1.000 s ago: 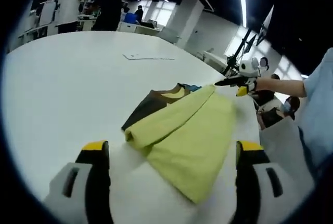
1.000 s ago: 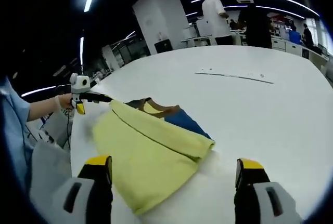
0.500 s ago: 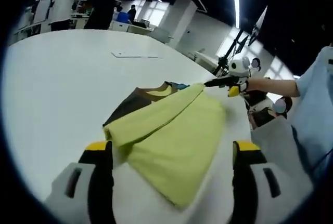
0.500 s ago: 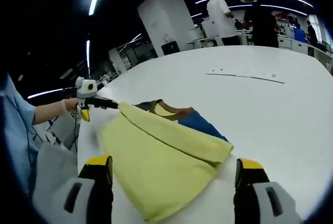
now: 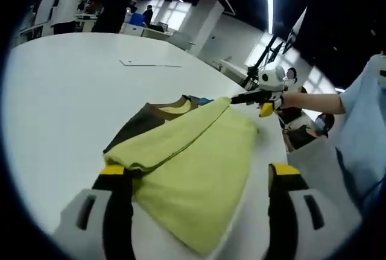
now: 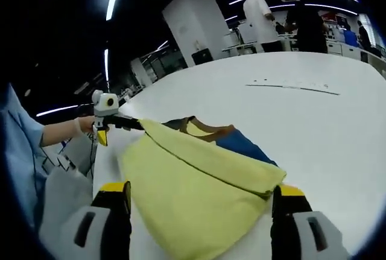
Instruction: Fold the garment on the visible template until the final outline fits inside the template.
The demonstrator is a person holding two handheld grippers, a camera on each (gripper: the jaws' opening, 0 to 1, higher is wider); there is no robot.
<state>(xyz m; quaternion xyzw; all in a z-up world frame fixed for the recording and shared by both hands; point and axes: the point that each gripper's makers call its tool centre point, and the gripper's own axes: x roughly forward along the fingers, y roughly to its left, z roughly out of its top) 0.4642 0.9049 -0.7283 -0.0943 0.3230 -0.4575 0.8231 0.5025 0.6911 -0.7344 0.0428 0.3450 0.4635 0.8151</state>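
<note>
The white table (image 5: 72,91) spans most of both views, and the garment (image 5: 199,163) lies on it in the lower middle of each frame: a yellow-green top with a brown and a blue panel and a collar showing at its far edge. It looks part folded, a yellow-green flap lying over the body, so the outline is probably narrower than the spread garment, but no template edge can be made out under it. In the left gripper view the left gripper (image 5: 196,212) has its jaws spread at the bottom, the near fold between them, likely set to take that corner; the right gripper (image 5: 244,98) comes in at the upper right, seemingly pinching the far corner. The right gripper view gives the mirror: its own jaws wide at the bottom, contradicting that pinch, so its state is uncertain, and the left gripper at middle left beside the other corner. A paper sheet (image 6: 292,85) lies far up the table
</note>
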